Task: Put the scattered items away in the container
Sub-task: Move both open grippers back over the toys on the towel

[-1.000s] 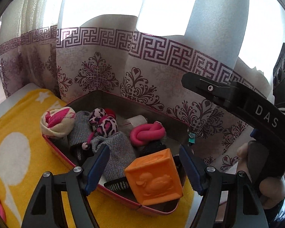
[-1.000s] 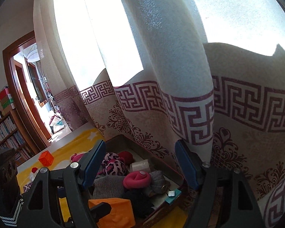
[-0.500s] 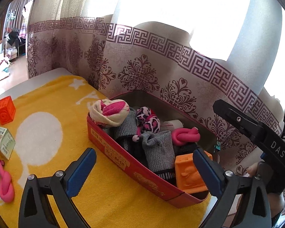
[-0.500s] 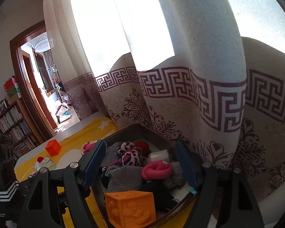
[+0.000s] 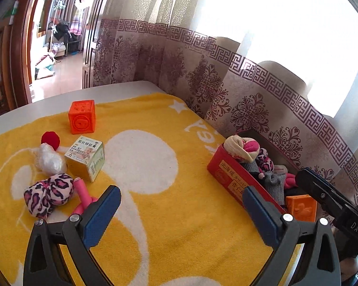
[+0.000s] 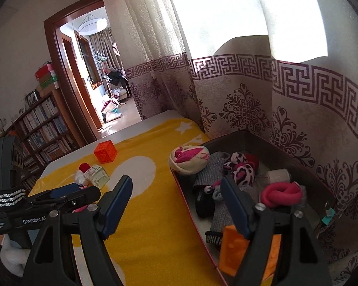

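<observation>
one red cardboard container (image 5: 229, 175) brims with rolled socks (image 5: 241, 148) and toys.

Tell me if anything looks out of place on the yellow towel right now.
Yes: a cluster still lies loose left of the red container: an orange cube, a red pom-pom, a plastic-wrapped bundle, a small carton, a leopard-print bundle and a pink foam piece. Nothing looks spilled or damaged.

"DAS" on right hand-held gripper (image 5: 327, 197), "GenRobot" on left hand-held gripper (image 6: 66, 196) — Chinese characters on red container (image 5: 229, 175)
</observation>
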Demonstrator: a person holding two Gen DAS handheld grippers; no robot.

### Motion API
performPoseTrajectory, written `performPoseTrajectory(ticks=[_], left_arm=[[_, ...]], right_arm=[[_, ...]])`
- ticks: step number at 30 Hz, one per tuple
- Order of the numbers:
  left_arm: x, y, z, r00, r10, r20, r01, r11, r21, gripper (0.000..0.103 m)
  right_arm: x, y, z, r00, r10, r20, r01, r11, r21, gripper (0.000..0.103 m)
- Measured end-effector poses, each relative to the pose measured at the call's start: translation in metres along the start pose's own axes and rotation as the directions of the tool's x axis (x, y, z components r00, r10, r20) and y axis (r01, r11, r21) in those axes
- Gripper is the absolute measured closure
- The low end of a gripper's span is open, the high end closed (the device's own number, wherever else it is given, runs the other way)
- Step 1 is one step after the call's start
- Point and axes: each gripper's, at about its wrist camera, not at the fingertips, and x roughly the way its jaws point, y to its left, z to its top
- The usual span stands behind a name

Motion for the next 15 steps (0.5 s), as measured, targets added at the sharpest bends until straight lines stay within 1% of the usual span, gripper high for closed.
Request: performPoseTrajectory(ticks=[3,8,12,15], left_arm=[[-0.013,0.031,0.002,0.999,0.049,0.008,-0.049,0.998,-0.028,0.000],[-0.033,0.079,0.002,0.992,0.126,0.018,-0.125,0.990,-0.066,0.000],[-0.035,0.117,0.001,0.983,0.184,0.000,-0.183,0.978,-0.100,0.000],[-0.030,0.140,-0.003,0.981,0.193,-0.021,-0.194,0.972,-0.131,0.000]], right_arm=[[0.013,0.018,-0.003,0.999,0.036,-0.039,-0.037,0.999,-0.030,0.023],[0.033,0.039,-0.007,0.990,0.085,-0.110,-0.090,0.995,-0.040,0.023],[0.045,0.056,-0.012,0.985,0.094,-0.145,-0.104,0.993,-0.064,0.023],[0.052,0.066,-0.016,0.980,0.102,-0.169,-0.116,0.990,-0.076,0.023]])
